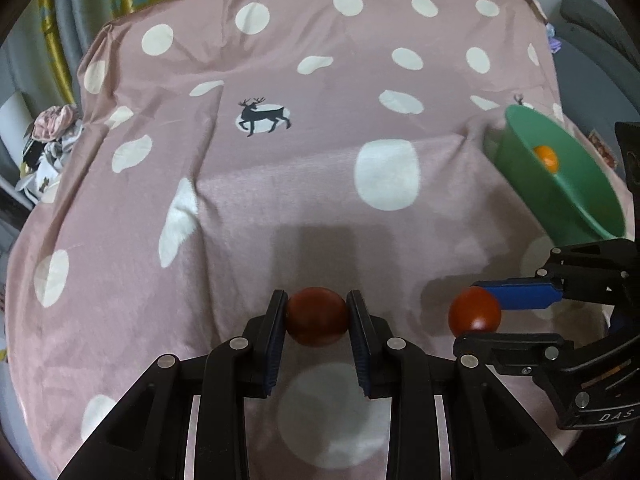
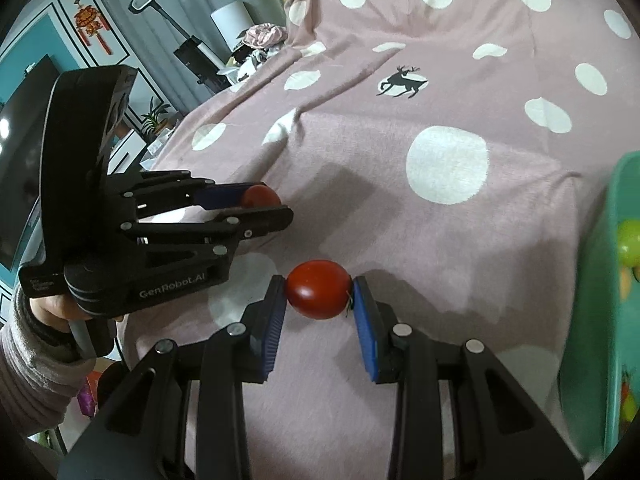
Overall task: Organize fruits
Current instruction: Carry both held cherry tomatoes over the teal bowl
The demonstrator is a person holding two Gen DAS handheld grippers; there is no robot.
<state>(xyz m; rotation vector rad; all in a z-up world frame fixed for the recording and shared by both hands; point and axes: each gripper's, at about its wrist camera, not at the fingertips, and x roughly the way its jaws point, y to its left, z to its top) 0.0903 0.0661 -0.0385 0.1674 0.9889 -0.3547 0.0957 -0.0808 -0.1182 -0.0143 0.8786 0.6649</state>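
Note:
My left gripper (image 1: pixel 316 312) is shut on a dark red round fruit (image 1: pixel 317 317) just above the pink dotted cloth (image 1: pixel 280 200). My right gripper (image 2: pixel 319 294) is shut on a second red fruit (image 2: pixel 319 289). In the left wrist view the right gripper (image 1: pixel 480 314) shows at the right holding its fruit (image 1: pixel 474 312). In the right wrist view the left gripper (image 2: pixel 264 200) shows at the left with its fruit (image 2: pixel 260 197). A green bowl (image 1: pixel 560 184) at the right holds an orange fruit (image 1: pixel 546 157).
The bowl's wall (image 2: pixel 600 300) rises close at the right edge of the right wrist view, with a green fruit (image 2: pixel 628 242) inside. The cloth drops off at its far and left edges. Room clutter (image 2: pixel 260 40) lies beyond the far left corner.

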